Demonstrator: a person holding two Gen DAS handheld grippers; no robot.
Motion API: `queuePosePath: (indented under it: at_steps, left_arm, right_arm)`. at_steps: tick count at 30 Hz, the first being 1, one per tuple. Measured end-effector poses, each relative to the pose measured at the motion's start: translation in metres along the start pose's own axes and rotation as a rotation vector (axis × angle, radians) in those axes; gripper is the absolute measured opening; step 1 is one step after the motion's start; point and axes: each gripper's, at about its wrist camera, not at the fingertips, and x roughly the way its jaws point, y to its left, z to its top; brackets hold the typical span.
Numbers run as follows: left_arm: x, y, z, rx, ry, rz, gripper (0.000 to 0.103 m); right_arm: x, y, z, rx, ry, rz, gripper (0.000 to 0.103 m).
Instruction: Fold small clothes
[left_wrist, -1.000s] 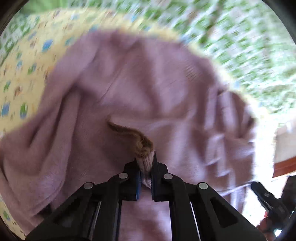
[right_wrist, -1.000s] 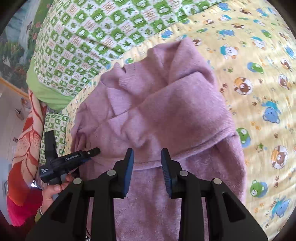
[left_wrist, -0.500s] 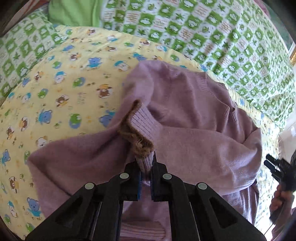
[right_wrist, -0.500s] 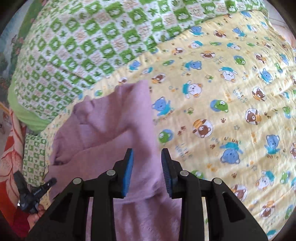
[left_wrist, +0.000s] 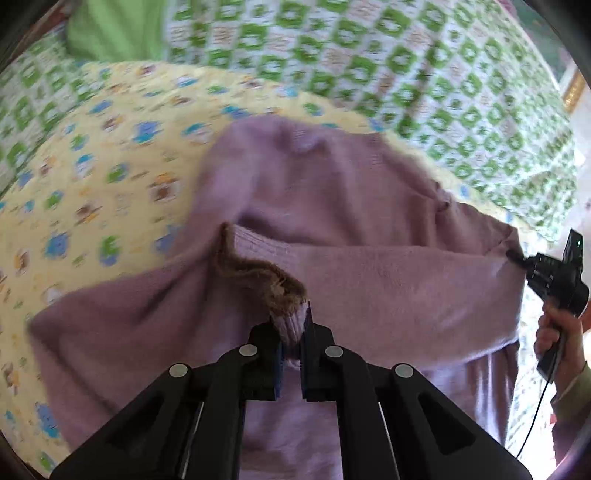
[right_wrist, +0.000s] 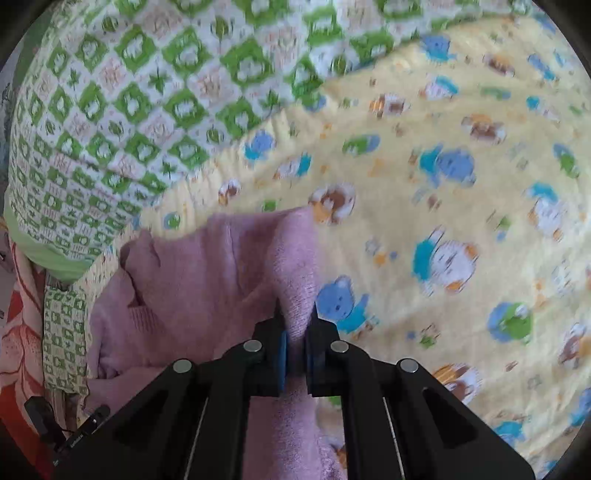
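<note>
text: none legible | labels: none | signs: none | numbers: 0

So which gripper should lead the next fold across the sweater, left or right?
Left, probably. The left gripper is shut on the ribbed cuff, with the sleeve already lying across the purple sweater. The right gripper has just closed on the sweater's edge and can anchor it.

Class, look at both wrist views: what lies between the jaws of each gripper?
Purple sweater fabric in both. The left gripper pinches the brown-edged cuff in its own view; the right gripper, whose jaws have just closed, pinches a fold of the sweater.
</note>
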Motion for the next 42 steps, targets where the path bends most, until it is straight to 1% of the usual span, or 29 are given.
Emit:
queuePosePath:
  at_steps: [1,3,5,6,7,10,13,14,15,16,17,18,19,20,21,23,25,28,30,31,33,35,37,39,42]
  left_arm:
    - [0.003,-0.011,0.003,0.020,-0.006,-0.015,0.004]
    - [0.014,-0.031,0.009,0.068,-0.018,-0.035,0.004]
    - [0.025,-0.042,0.010,0.102,-0.022,-0.034,0.004]
    - [0.035,-0.045,0.009,0.123,-0.013,-0.020,0.004]
    - [0.042,-0.045,0.008,0.134,-0.004,-0.007,0.004]
    - [0.060,-0.041,0.003,0.187,0.024,0.059,0.005]
    - [0.059,-0.033,0.003,0.184,0.048,0.048,0.006]
    - [0.055,-0.032,0.004,0.187,0.044,0.050,0.007]
    - [0.050,-0.031,0.004,0.190,0.042,0.052,0.008]
    - [0.045,-0.031,0.005,0.189,0.042,0.045,0.012]
    - [0.038,-0.030,0.004,0.181,0.043,0.040,0.018]
    - [0.031,-0.028,0.004,0.168,0.045,0.041,0.019]
    - [0.025,-0.025,0.002,0.156,0.046,0.035,0.021]
    - [0.017,-0.022,0.000,0.141,0.047,0.030,0.027]
    - [0.010,-0.017,-0.001,0.120,0.052,0.030,0.032]
    - [-0.008,-0.003,-0.006,0.075,0.050,0.041,0.048]
    - [-0.025,0.010,-0.013,0.040,0.052,0.040,0.052]
    - [-0.046,0.031,-0.025,0.030,0.079,0.056,0.055]
    - [-0.058,0.045,-0.034,0.019,0.105,0.086,0.064]
    - [-0.063,0.052,-0.040,0.002,0.126,0.097,0.071]
    - [-0.071,0.062,-0.052,-0.035,0.150,0.104,0.071]
    - [-0.083,0.068,-0.067,-0.038,0.153,0.110,0.071]
    - [-0.095,0.069,-0.084,-0.009,0.149,0.117,0.072]
    - [-0.101,0.063,-0.099,0.066,0.137,0.132,0.074]
    - [-0.097,0.039,-0.120,0.291,0.105,0.230,0.074]
  right_arm:
    - [-0.014,-0.006,0.010,0.001,-0.032,-0.014,0.007]
    - [-0.024,-0.017,0.025,-0.014,-0.053,-0.044,0.007]
    - [-0.020,-0.028,0.032,-0.032,-0.040,-0.084,0.007]
    - [-0.013,-0.034,0.032,-0.041,-0.020,-0.109,0.007]
    - [-0.005,-0.041,0.030,-0.050,-0.003,-0.136,0.007]
    - [0.008,-0.055,0.019,-0.032,0.013,-0.144,0.007]
    - [0.007,-0.052,0.017,-0.035,0.000,-0.152,0.009]
    - [0.005,-0.048,0.017,-0.039,0.000,-0.158,0.012]
    - [0.002,-0.042,0.017,-0.047,-0.001,-0.169,0.017]
    - [-0.003,-0.036,0.017,-0.059,-0.006,-0.182,0.020]
    - [-0.009,-0.029,0.015,-0.069,-0.016,-0.187,0.027]
    - [-0.016,-0.024,0.013,-0.072,-0.032,-0.182,0.034]
    - [-0.024,-0.019,0.012,-0.070,-0.051,-0.170,0.037]
    - [-0.030,-0.014,0.010,-0.067,-0.064,-0.153,0.042]
    - [-0.037,-0.008,0.006,-0.064,-0.075,-0.130,0.043]
    - [-0.048,0.005,-0.004,-0.060,-0.075,-0.083,0.044]
    - [-0.055,0.018,-0.018,-0.063,-0.056,-0.050,0.044]
    - [-0.055,0.041,-0.048,-0.083,-0.010,0.004,0.044]
    - [-0.053,0.055,-0.070,-0.101,0.036,0.044,0.044]
    - [-0.051,0.062,-0.082,-0.109,0.061,0.061,0.044]
    - [-0.048,0.073,-0.103,-0.113,0.094,0.077,0.044]
    - [-0.044,0.080,-0.126,-0.102,0.129,0.092,0.044]
    - [-0.041,0.085,-0.142,-0.093,0.163,0.097,0.044]
    - [-0.043,0.087,-0.154,-0.072,0.187,0.106,0.044]
    - [-0.044,0.092,-0.162,-0.061,0.205,0.104,0.044]
